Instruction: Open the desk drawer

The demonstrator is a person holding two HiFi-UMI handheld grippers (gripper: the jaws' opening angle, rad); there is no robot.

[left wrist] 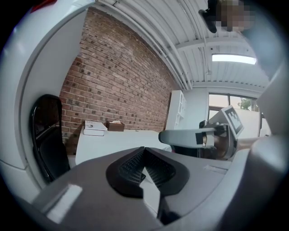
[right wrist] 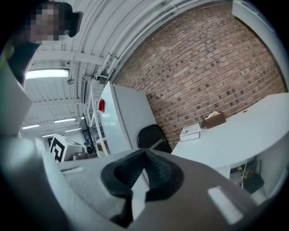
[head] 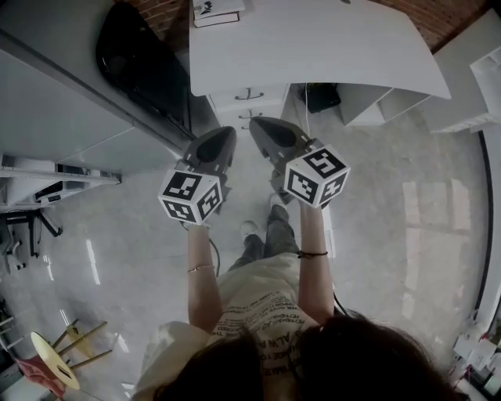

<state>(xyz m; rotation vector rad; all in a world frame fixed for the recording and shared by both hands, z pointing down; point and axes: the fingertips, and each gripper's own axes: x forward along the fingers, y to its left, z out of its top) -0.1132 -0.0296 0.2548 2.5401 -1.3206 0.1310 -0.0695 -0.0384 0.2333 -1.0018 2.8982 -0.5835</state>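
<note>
Holding left gripper and right gripper short of the desk, fingers pinched together on nothing. Noting drawer closed under desk. Recommending spreading fingers, squaring to handle, pulling straight.

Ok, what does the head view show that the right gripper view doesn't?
Only the head view: the drawer with its handle under the desk, the floor and the person's legs. Only the right gripper view: a ceiling light, a tissue box, and the right gripper with its jaws together, empty. Both: the desk, the black chair and the book.
</note>
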